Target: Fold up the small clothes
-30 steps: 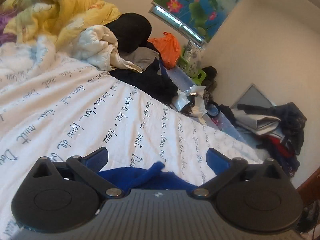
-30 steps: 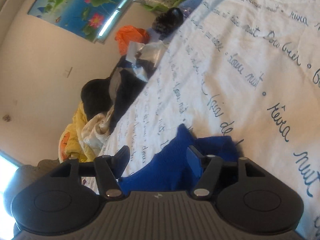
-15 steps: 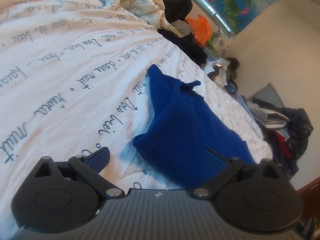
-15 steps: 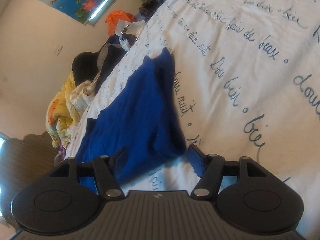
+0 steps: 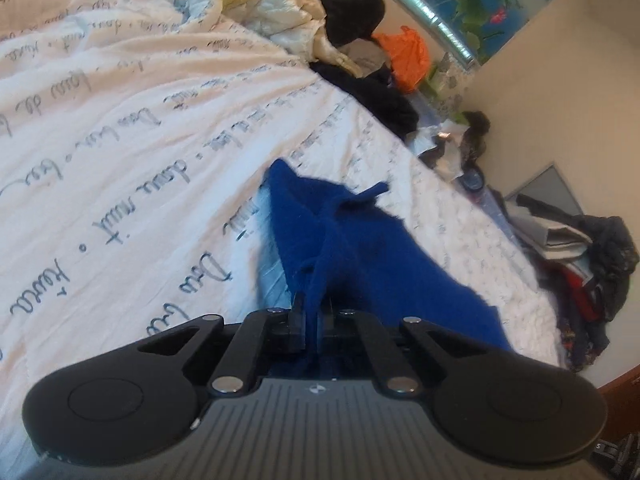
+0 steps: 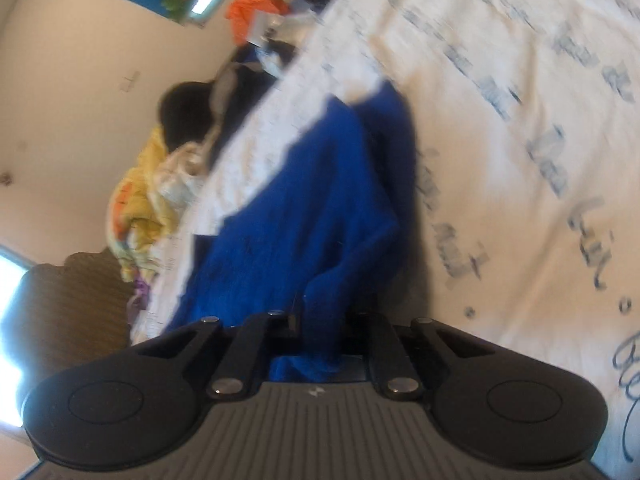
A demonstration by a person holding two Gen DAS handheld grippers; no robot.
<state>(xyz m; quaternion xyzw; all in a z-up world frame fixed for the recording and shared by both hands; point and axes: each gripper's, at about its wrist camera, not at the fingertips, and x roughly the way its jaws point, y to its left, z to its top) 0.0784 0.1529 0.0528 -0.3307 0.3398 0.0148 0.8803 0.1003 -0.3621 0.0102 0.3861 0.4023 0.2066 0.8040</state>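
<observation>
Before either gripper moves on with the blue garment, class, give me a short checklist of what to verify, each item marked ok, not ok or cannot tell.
1. Left gripper shut on the blue garment: ok, cloth pinched between its fingers.
2. Right gripper shut on the same garment: ok, cloth bunched between its fingers.
3. Each grip sits on a proper corner or hem: cannot tell, the cloth is bunched at both.
4. Garment lies flat: not ok, it is creased and ridged.
5. Bedspread beside the garment bare for folding: ok.
6. Clothes pile apart from the garment: ok.
</observation>
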